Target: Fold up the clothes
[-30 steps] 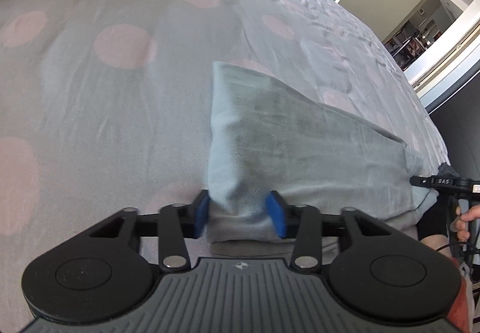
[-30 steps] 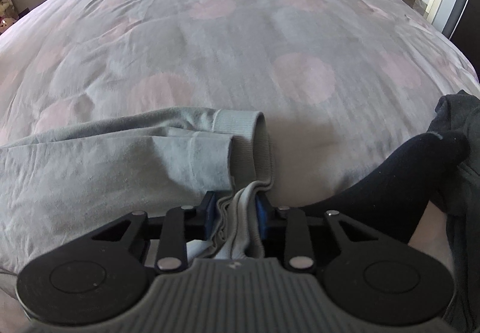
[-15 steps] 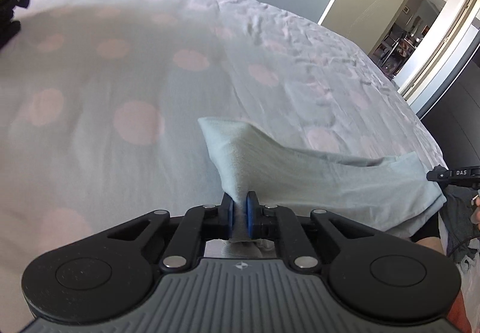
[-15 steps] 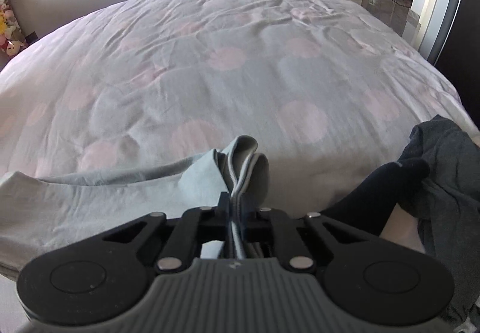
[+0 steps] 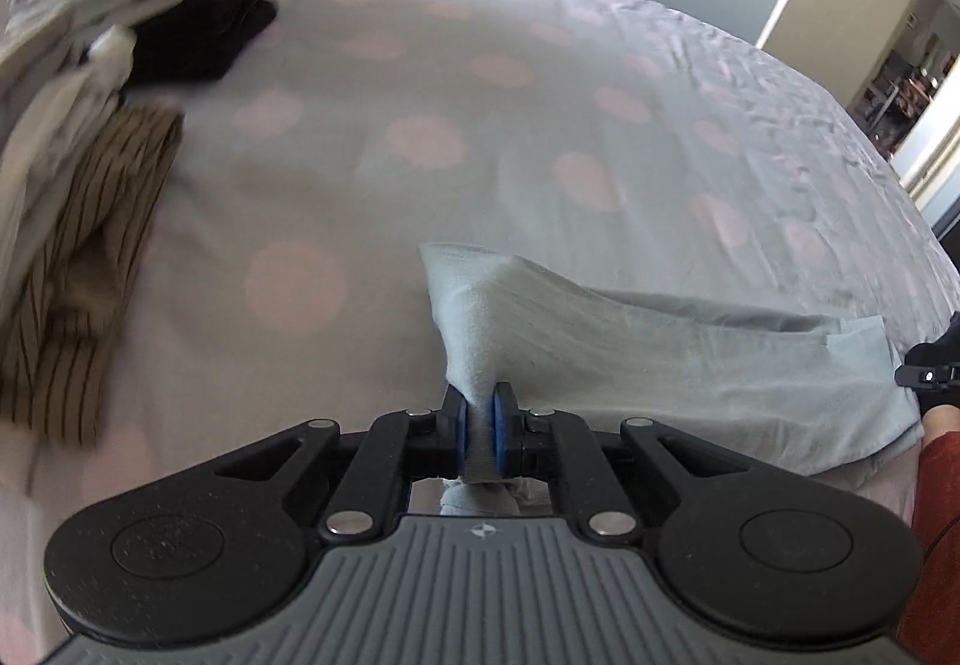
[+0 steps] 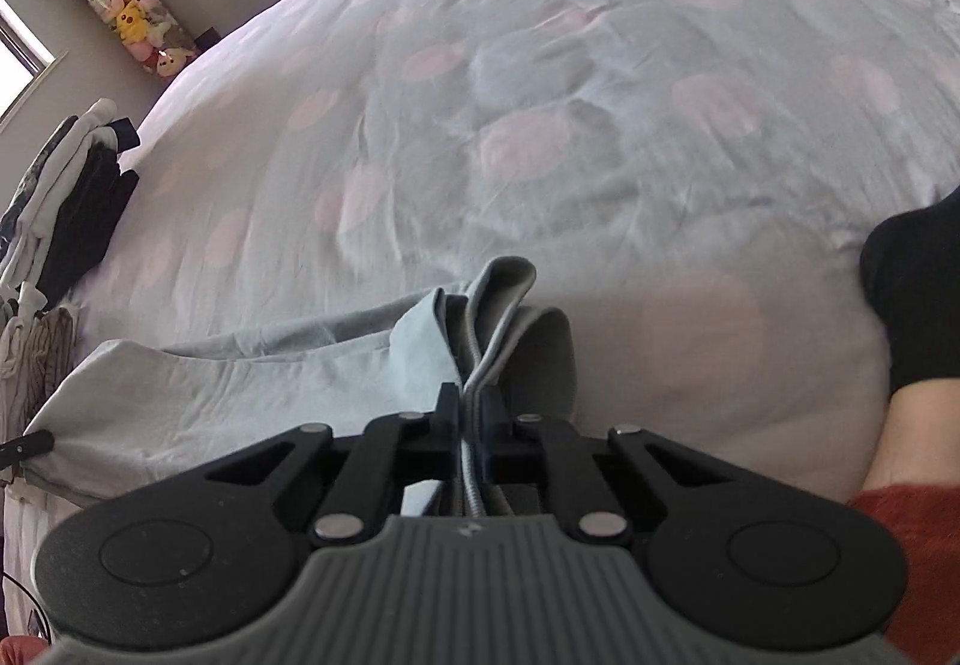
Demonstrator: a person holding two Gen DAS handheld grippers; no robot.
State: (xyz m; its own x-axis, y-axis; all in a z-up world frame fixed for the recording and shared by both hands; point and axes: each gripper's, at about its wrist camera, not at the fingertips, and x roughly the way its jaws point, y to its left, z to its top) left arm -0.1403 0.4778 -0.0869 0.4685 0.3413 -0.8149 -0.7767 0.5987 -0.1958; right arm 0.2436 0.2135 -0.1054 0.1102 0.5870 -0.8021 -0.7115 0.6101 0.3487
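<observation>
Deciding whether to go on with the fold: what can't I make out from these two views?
- Grey garment: near edge hidden under left gripper body, left wrist view.
- Waistband past right gripper: hidden, right wrist view.
- Clothes pile: blurred, cut by the left edge; items unclear.

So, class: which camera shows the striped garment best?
The left wrist view: the striped garment lies large at its left edge, stripes visible though blurred. The right wrist view shows only a small sliver at its left edge.
</observation>
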